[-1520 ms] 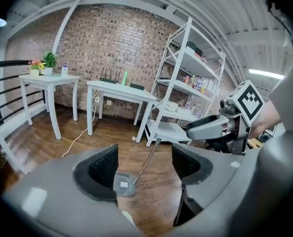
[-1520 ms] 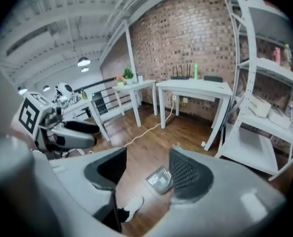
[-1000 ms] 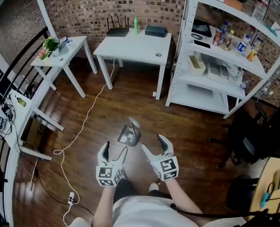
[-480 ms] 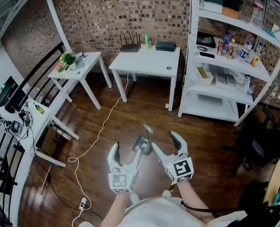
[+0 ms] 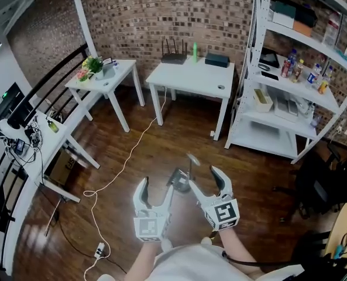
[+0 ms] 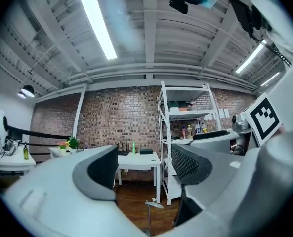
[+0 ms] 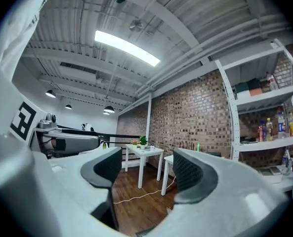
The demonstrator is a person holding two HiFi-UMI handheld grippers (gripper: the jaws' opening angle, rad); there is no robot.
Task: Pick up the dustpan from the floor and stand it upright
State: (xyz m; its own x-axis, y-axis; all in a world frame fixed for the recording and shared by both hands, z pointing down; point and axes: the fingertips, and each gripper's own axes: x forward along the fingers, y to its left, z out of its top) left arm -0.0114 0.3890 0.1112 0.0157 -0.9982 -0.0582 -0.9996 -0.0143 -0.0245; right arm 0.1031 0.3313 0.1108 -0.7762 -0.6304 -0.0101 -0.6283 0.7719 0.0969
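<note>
The dark dustpan [image 5: 181, 181] stands upright on the wood floor, its long handle [image 5: 192, 160] rising from it. It sits between and just beyond my two grippers, touched by neither. My left gripper [image 5: 157, 188] points level; its jaws are closing but still stand apart with nothing between them. In the left gripper view [image 6: 146, 167] the handle's top [image 6: 154, 205] shows low between the jaws, farther off. My right gripper [image 5: 203, 179] is open and empty, and the right gripper view [image 7: 151, 168] shows only floor and tables between its pads.
A white table [image 5: 191, 78] and a smaller one [image 5: 100, 78] stand by the brick wall. A white shelf unit [image 5: 290, 116] fills the right. A white cable [image 5: 123, 168] runs across the floor to a power strip [image 5: 97, 250]. A black chair [image 5: 319, 186] sits at the right.
Both grippers have risen and drawn away from the dustpan, which stays standing on the floor. The head view has lifted and shows more of the room.
</note>
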